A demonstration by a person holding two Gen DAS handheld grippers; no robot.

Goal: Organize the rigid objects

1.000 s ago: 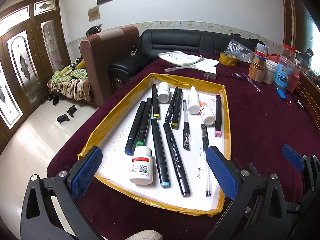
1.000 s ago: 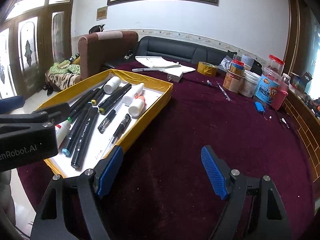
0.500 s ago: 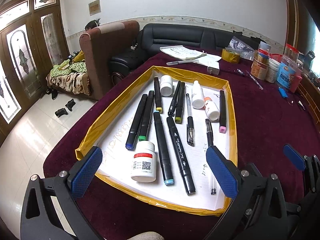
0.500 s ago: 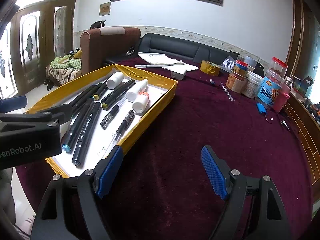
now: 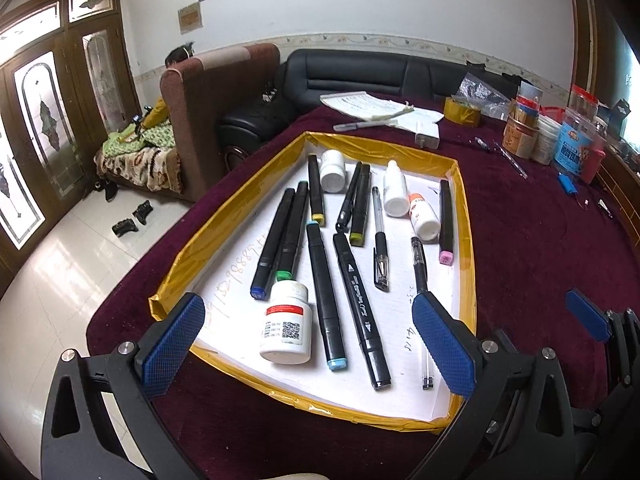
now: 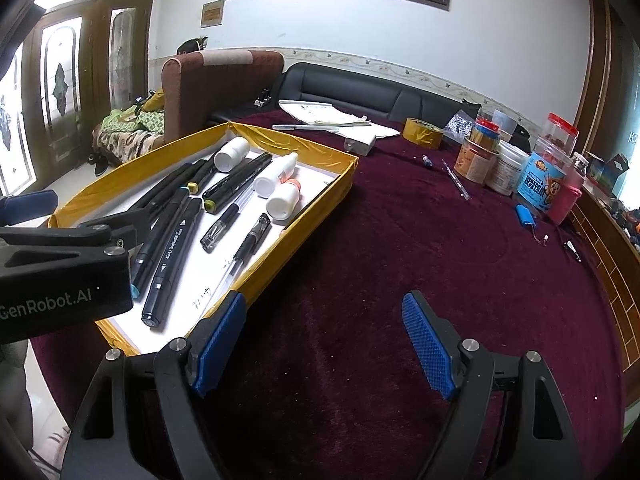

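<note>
A shallow yellow-rimmed tray [image 5: 466,248] with a white floor lies on the maroon table. In it lie several black markers [image 5: 326,296], some pens [image 5: 380,240] and white bottles, the nearest a red-labelled pill bottle [image 5: 286,324]. My left gripper [image 5: 308,344] hovers open over the tray's near end, nothing between its blue pads. My right gripper [image 6: 320,344] stands open above bare cloth, just right of the tray [image 6: 304,216]; its left pad [image 6: 218,338] is near the tray's corner. The left gripper's body [image 6: 60,272] shows at the left of the right wrist view.
At the table's far side lie papers [image 5: 372,106], a tape roll [image 5: 462,110] and a white adapter [image 5: 428,134]. Jars and tubs [image 6: 508,164] cluster at the far right, with a loose pen [image 6: 456,180] and a blue item [image 6: 524,214]. Sofas stand behind; a person sits far left.
The left wrist view has shifted slightly, so the tray sits a little lower and nearer in frame. Both grippers stay open and nothing in the tray has moved.
</note>
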